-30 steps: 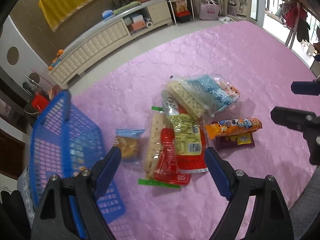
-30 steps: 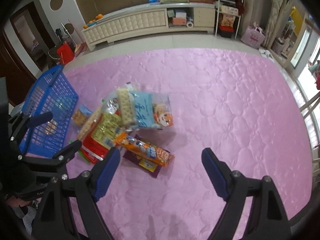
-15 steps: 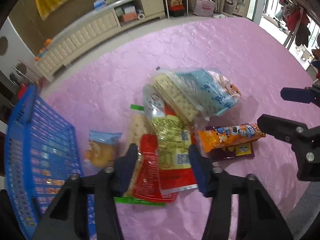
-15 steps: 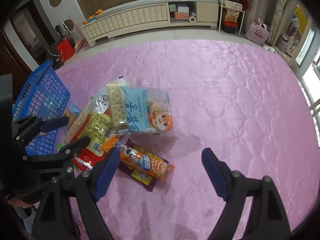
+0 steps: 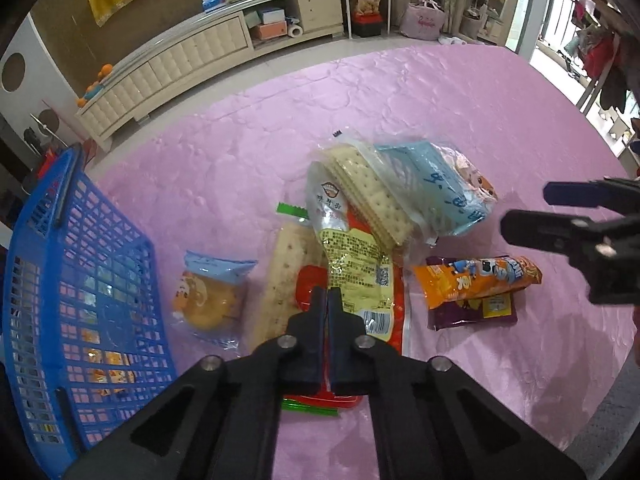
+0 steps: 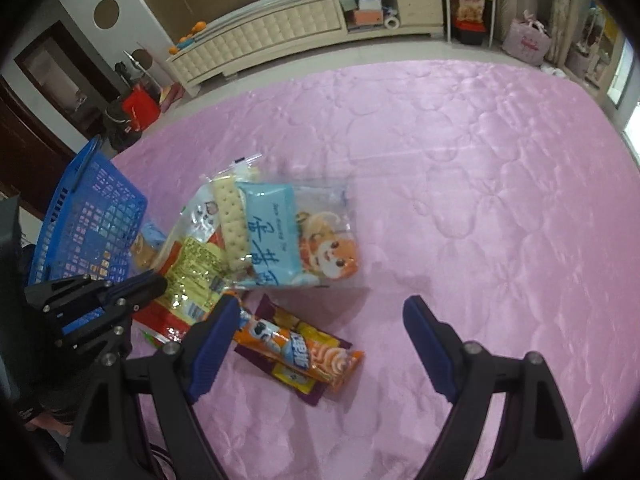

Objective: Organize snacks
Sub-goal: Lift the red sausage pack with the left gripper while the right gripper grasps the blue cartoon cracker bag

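A heap of snack packets lies on the pink quilted cloth [image 5: 440, 100]. My left gripper [image 5: 327, 300] is shut, its pads pinching the red packet [image 5: 306, 280], which lies under a yellow-green packet [image 5: 352, 256]. A wrapped cake [image 5: 208, 300] and a cracker strip [image 5: 280, 280] lie left of it. The blue basket [image 5: 80, 280] stands further left. My right gripper [image 6: 320, 308] is open and hangs over the orange packet [image 6: 300, 354], which lies on a purple packet [image 6: 308, 394]. Nothing is between its fingers. A clear bag of crackers [image 6: 280, 232] lies beyond.
The basket [image 6: 92, 216] holds a few small orange wrappers. A long cream cabinet [image 5: 180, 60] runs along the far wall beyond the cloth. The cloth's edge [image 5: 600, 408] drops off at the lower right. Bare pink cloth spreads to the right of the heap.
My left gripper came down onto the heap and its jaws went from wide open to shut on the red packet. The right gripper drifted lower toward the orange packet and stayed open.
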`<state>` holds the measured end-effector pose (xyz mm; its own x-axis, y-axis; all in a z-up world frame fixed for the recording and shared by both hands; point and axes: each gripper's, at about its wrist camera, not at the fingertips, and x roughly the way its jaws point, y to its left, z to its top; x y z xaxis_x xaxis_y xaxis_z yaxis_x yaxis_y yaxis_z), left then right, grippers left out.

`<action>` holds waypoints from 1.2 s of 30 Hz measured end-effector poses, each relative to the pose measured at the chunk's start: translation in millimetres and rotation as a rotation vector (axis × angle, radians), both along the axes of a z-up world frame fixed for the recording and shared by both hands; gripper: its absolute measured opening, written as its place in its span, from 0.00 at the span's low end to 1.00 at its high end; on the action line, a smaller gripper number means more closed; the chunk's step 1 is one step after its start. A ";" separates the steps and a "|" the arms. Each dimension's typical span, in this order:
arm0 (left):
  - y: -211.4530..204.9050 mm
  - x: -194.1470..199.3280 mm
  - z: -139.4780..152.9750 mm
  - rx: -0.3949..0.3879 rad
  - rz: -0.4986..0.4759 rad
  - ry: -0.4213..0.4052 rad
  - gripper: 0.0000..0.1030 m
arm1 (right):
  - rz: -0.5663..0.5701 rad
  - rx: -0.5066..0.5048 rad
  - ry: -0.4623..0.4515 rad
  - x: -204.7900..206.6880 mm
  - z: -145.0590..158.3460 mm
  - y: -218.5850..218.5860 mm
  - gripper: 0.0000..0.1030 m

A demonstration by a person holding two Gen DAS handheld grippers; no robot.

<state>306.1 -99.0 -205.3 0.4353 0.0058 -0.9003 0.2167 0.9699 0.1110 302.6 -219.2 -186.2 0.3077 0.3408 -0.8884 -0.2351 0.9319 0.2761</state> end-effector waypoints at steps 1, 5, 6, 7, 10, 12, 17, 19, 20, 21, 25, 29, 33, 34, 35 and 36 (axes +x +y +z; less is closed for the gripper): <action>-0.3 -0.7 0.9 0.004 -0.001 -0.003 0.01 | 0.002 -0.002 0.006 2.6 -1.5 1.1 0.86; 1.3 -3.6 2.3 0.005 -0.002 -0.008 0.00 | 0.006 0.011 0.028 15.3 -7.3 4.0 0.88; 1.6 -3.8 2.1 0.007 -0.002 -0.009 0.00 | 0.001 0.002 0.036 18.8 -9.5 6.1 0.88; 1.1 -3.7 0.8 0.011 -0.006 -0.007 0.00 | -0.003 0.001 0.048 21.2 -11.8 7.4 0.89; -2.3 -3.7 -1.5 0.028 -0.021 -0.008 0.00 | 0.027 -0.011 0.069 30.4 -19.6 16.7 0.89; -2.0 -5.1 -0.6 0.020 -0.024 -0.012 0.00 | 0.038 -0.031 0.059 34.7 -21.6 20.2 0.89; 1.1 -3.9 -0.6 -0.004 -0.019 -0.014 0.00 | 0.063 0.031 0.121 50.5 -38.4 23.8 0.89; 4.0 -2.9 -1.4 -0.007 -0.026 -0.014 0.00 | 0.073 0.042 0.132 54.3 -43.5 25.7 0.89; 4.2 -3.0 -0.7 -0.004 -0.029 -0.018 0.00 | 0.074 0.043 0.117 54.8 -42.5 26.4 0.89; 4.3 -3.6 -0.1 -0.002 -0.031 -0.022 0.00 | 0.071 0.042 0.107 54.0 -41.4 26.4 0.89; 7.7 -9.3 7.4 -0.019 -0.009 -0.038 0.00 | 0.082 0.041 0.102 47.7 -39.0 29.8 0.71; 7.6 -23.1 27.1 -0.035 -0.009 -0.089 0.00 | 0.079 -0.014 0.099 36.0 -32.2 29.2 0.69; 11.7 -33.4 46.1 -0.041 -0.009 -0.115 0.00 | 0.064 -0.019 0.092 19.9 -13.3 26.9 0.69; 13.3 -35.5 51.1 -0.044 -0.004 -0.120 0.00 | 0.067 -0.018 0.089 16.5 -8.2 26.5 0.69; 15.1 -38.9 56.5 -0.046 0.003 -0.129 0.00 | 0.070 -0.019 0.084 13.0 -3.5 27.7 0.69; 16.7 -41.9 61.8 -0.050 0.007 -0.137 0.00 | 0.074 -0.025 0.075 8.9 3.6 28.2 0.69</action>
